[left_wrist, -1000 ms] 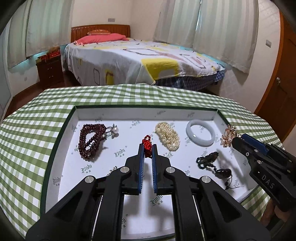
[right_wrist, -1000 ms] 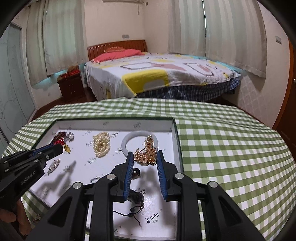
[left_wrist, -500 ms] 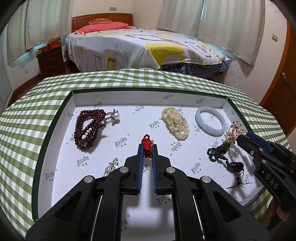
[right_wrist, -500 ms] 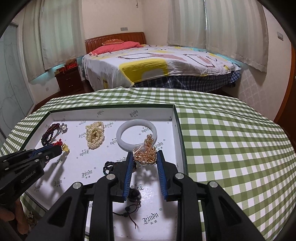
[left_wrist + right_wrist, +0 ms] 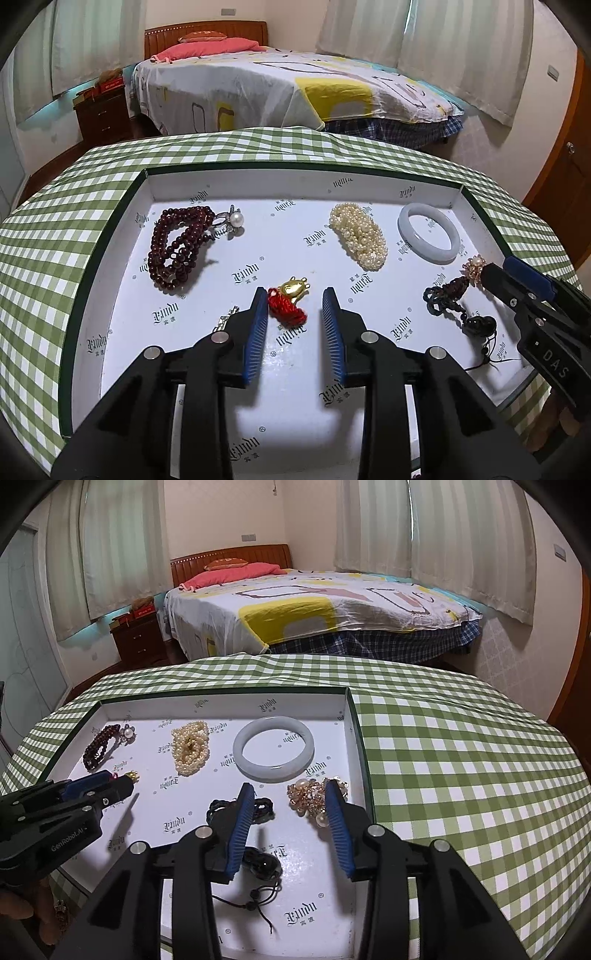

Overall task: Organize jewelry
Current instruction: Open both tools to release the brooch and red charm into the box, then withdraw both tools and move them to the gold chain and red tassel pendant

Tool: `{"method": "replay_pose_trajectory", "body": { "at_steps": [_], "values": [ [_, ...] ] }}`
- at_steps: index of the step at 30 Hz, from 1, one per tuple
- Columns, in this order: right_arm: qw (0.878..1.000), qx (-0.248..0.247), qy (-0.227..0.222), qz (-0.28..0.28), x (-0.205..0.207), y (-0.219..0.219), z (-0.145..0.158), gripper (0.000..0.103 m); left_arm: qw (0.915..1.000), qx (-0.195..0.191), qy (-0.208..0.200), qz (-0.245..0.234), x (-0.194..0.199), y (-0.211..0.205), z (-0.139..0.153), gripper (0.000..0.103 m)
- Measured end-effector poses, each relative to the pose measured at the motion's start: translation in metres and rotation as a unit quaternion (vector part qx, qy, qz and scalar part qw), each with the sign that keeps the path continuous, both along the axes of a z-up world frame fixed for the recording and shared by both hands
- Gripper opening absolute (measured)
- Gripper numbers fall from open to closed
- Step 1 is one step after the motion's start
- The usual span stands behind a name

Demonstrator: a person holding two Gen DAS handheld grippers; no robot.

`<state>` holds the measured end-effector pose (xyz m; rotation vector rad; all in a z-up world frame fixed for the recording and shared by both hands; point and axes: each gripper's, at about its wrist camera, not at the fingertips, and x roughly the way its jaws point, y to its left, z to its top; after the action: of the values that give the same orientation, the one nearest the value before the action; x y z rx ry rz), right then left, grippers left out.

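Note:
A white tray [image 5: 122,288] with a dark green rim lies on the checked table. My left gripper [image 5: 294,299] is open, and a red cord charm with a gold piece [image 5: 288,301] lies on the tray between its fingers. My right gripper [image 5: 290,794] is open over the tray's right side, with a gold and pearl brooch [image 5: 312,799] lying between its fingers. The tray also holds a dark red bead bracelet [image 5: 177,247], a pearl ring [image 5: 232,221], a pearl bracelet [image 5: 358,236], a pale jade bangle [image 5: 430,238], a dark cord pendant [image 5: 458,306] and a small silver piece [image 5: 225,321].
The green checked tablecloth [image 5: 461,768] covers the table around the tray. A bed [image 5: 314,609] and a dark wooden nightstand [image 5: 138,638] stand beyond the table's far edge. A wooden door [image 5: 569,177] is at the right.
Both grippers opened. The left let go of the red cord charm onto the tray. The right let go of the gold brooch, which now lies at the tray's right side.

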<state>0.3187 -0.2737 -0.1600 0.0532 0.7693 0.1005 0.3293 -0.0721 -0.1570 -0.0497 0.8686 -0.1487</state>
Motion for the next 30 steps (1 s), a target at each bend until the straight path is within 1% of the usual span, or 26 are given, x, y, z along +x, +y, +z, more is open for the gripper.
{"method": "replay_pose_trajectory", "body": {
  "at_steps": [1, 3, 4, 10, 12, 13, 14, 22, 28, 30],
  "values": [
    [1.0, 0.0, -0.001, 0.0, 0.0, 0.0, 0.0, 0.042, 1.0, 0.0, -0.001, 0.001, 0.0, 0.0, 0.0, 0.033],
    [1.0, 0.0, -0.002, 0.0, -0.001, 0.0, 0.001, 0.044, 1.0, 0.001, -0.004, 0.003, 0.0, 0.0, 0.001, 0.05],
    [1.0, 0.0, -0.003, 0.0, -0.001, 0.0, 0.001, 0.044, 0.9999, 0.002, -0.01, 0.006, -0.002, 0.001, 0.002, 0.051],
    [1.0, 0.002, -0.008, -0.001, -0.003, 0.001, 0.003, 0.046, 0.9999, 0.0, -0.015, 0.006, -0.005, 0.001, 0.008, 0.053],
    [1.0, 0.002, -0.013, -0.003, -0.005, 0.001, 0.005, 0.049, 0.9998, 0.0, -0.019, 0.006, -0.007, 0.001, 0.011, 0.058],
    [1.0, 0.002, -0.016, -0.004, -0.007, 0.001, 0.007, 0.052, 0.9997, 0.002, -0.024, 0.007, -0.009, 0.001, 0.013, 0.06],
    [1.0, 0.002, -0.018, -0.004, -0.008, 0.001, 0.009, 0.053, 0.9996, 0.004, -0.027, 0.007, -0.01, 0.002, 0.015, 0.061],
    [0.999, 0.003, -0.034, -0.008, -0.02, 0.003, 0.022, 0.054, 0.9985, 0.004, -0.054, 0.007, -0.028, 0.008, 0.035, 0.066],
    [0.999, 0.006, -0.045, -0.009, -0.039, 0.007, 0.032, 0.056, 0.997, 0.004, -0.076, 0.014, -0.046, 0.015, 0.052, 0.07],
    [0.999, 0.008, -0.047, -0.008, -0.044, 0.008, 0.036, 0.056, 0.9963, 0.003, -0.084, 0.017, -0.053, 0.018, 0.058, 0.074]
  ]
}}
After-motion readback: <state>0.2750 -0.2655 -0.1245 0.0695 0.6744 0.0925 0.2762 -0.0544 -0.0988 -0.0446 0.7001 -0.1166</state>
